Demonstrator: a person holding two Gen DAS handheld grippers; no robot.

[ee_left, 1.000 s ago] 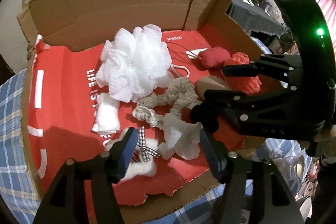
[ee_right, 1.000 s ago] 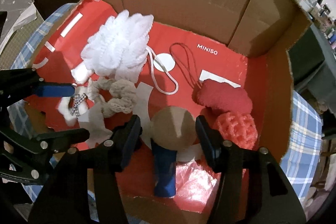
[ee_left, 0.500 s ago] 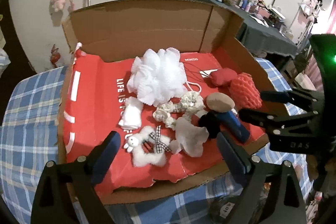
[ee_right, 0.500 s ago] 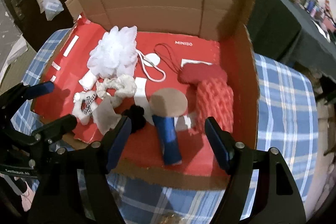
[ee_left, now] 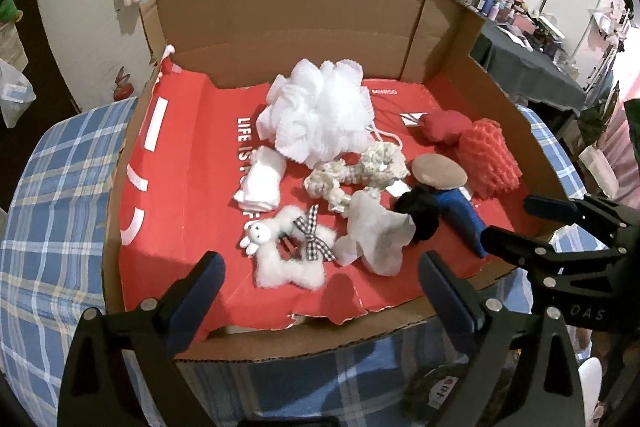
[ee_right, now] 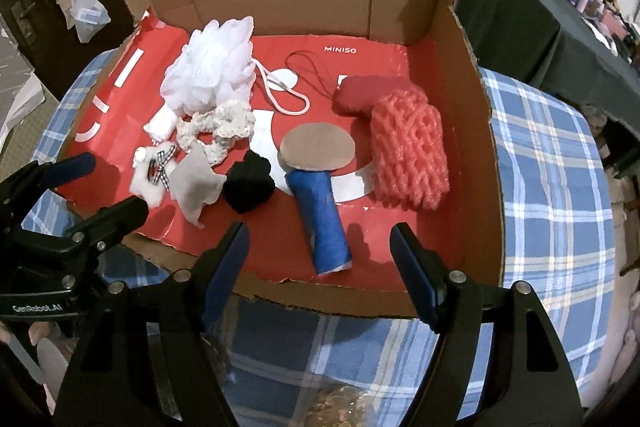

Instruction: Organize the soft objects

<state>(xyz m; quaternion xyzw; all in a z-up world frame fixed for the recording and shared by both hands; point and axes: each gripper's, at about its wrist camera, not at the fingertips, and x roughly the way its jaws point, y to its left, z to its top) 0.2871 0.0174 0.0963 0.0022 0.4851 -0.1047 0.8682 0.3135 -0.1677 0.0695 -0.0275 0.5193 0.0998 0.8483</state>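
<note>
Blue plaid cloth (ee_right: 552, 187) covers the table on which a shallow cardboard box (ee_left: 304, 19) lined with red paper (ee_left: 188, 163) is set, its near wall low and torn, its far and right walls standing tall. Both grippers are held outside the near edge, tilted down toward the box. The left gripper (ee_left: 320, 291) has its jaws opening wide with nothing between them; the right gripper (ee_right: 320, 259) is spread and empty too, and is also seen at the right edge of the left wrist view. Nearest the low wall lie a white plush bunny with a checked bow (ee_left: 288, 251), a pale grey cloth (ee_left: 372, 235), a black scrunchie (ee_right: 248, 183) and a blue roll (ee_right: 320, 223). A tan disc (ee_right: 316, 147) rests at the roll's far end, touching it. A coral foam net (ee_right: 408, 155) is placed just beside the right wall, with a dark red plush piece (ee_right: 368, 93) behind it. Farther back, a cream knitted piece (ee_left: 360, 171), a folded white cloth (ee_left: 262, 183) and a white mesh bath pouf (ee_left: 320, 115) are grouped. Bare red paper is left open along the left side.
</note>
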